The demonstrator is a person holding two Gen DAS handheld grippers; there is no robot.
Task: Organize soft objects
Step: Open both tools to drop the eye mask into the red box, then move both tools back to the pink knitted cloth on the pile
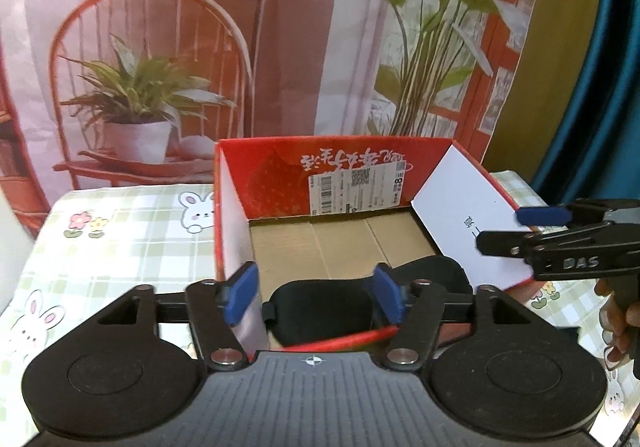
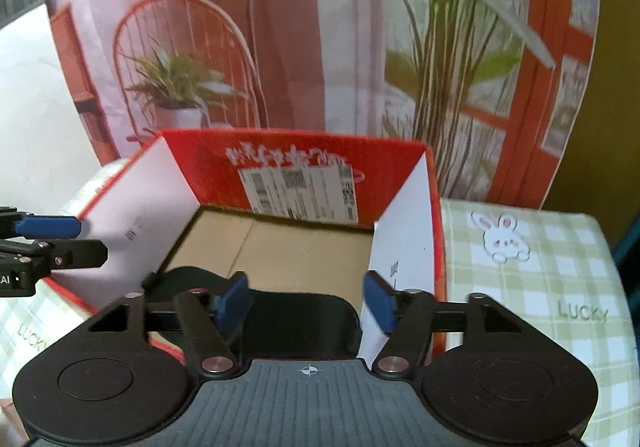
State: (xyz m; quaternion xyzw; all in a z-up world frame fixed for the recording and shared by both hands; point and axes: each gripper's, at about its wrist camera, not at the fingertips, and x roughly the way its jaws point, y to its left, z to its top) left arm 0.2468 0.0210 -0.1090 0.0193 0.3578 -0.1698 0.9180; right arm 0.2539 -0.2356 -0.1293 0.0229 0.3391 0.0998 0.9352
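Your left claw (image 1: 313,295) stands released, its blue pads (image 1: 241,297) spread apart with nothing pressed between them. Ahead of it and below, seen through the gap, lies the black padded fabric eye mask (image 1: 324,305): a soft, matte thing with rounded lobes and a small strap tab at its left end. It rests on the brown cardboard floor of the open red cardboard box (image 1: 280,175), close to the near wall, and neither pad touches it. From this claw's camera one lobe sits straight ahead between the pads and the other runs off beyond the right pad.

Your right claw (image 2: 307,301) is likewise released, pads wide and empty. The same mask (image 2: 300,321) lies directly ahead of it and lower, filling most of the gap between the pads without contact; its far lobe stretches away to the left past the left pad. The surface looks smooth and slightly domed, with a neat curved edge.

Beyond both claws, the box's far wall carries a white shipping label (image 1: 356,193) stuck over upside-down white lettering. The box (image 2: 400,183) has white inner side flaps. It stands on a worktop covered with a green-checked cloth printed with rabbits (image 2: 536,271). Your hand (image 1: 618,323) shows at the right edge of the left claw's camera, gripping the right claw's handle.
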